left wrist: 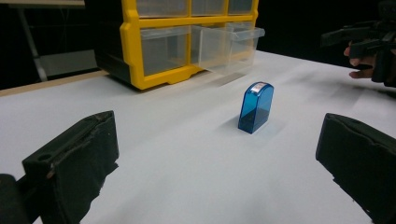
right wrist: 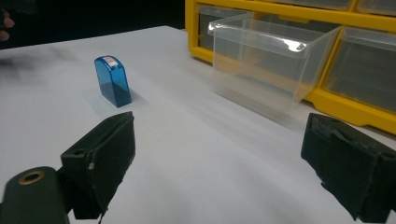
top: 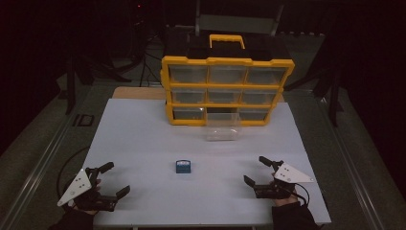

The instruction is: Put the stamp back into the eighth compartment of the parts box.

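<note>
The small blue case (top: 183, 166) stands upright mid-table, near the front edge, between the two grippers and well apart from both. Left gripper (top: 111, 178) sits by the front left corner, jaws spread wide, empty. Right gripper (top: 256, 170) by the front right, jaws apart too.

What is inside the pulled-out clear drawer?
The clear drawer looks empty; the white table shows through its walls. Its back end, inside the yellow organizer, is hidden.

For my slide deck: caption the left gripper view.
Open left claw faces an upright blue box on the white table, clear drawer pulled out beyond.
</note>
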`<state>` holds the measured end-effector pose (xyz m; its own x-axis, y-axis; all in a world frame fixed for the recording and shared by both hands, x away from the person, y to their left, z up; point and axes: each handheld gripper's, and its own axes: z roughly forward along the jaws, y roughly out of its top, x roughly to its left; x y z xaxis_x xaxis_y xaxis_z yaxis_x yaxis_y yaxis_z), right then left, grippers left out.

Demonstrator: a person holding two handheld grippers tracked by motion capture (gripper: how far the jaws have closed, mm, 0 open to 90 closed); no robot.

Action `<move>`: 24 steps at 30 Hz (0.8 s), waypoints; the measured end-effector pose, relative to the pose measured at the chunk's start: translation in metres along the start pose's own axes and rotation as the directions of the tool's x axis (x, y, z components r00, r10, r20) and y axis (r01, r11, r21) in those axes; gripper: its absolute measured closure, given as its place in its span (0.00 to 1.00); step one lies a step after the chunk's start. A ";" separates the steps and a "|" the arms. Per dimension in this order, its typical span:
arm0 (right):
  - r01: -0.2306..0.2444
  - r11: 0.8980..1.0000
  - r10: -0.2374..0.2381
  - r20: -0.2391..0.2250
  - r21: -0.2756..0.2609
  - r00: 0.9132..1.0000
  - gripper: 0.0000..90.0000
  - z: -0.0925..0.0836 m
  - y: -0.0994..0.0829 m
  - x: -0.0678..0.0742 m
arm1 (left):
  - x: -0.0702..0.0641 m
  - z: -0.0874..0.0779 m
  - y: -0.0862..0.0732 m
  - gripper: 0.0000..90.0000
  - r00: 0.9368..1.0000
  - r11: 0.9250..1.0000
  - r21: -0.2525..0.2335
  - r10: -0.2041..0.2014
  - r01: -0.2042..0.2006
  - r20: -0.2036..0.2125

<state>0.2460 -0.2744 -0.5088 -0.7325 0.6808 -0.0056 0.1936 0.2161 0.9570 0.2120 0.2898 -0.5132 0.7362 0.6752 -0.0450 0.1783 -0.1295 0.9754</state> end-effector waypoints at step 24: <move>0.001 1.000 -0.001 0.032 -0.015 0.999 0.11 -0.004 0.003 0.002 | -0.002 0.001 0.002 0.00 1.000 1.000 0.012 0.002 -0.002 0.031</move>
<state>0.2430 -0.2751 -0.5048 -0.7113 0.7028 -0.0155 0.1830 0.2065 0.9612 0.2115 0.2868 -0.5117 0.7567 0.6519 -0.0497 0.1845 -0.1399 0.9728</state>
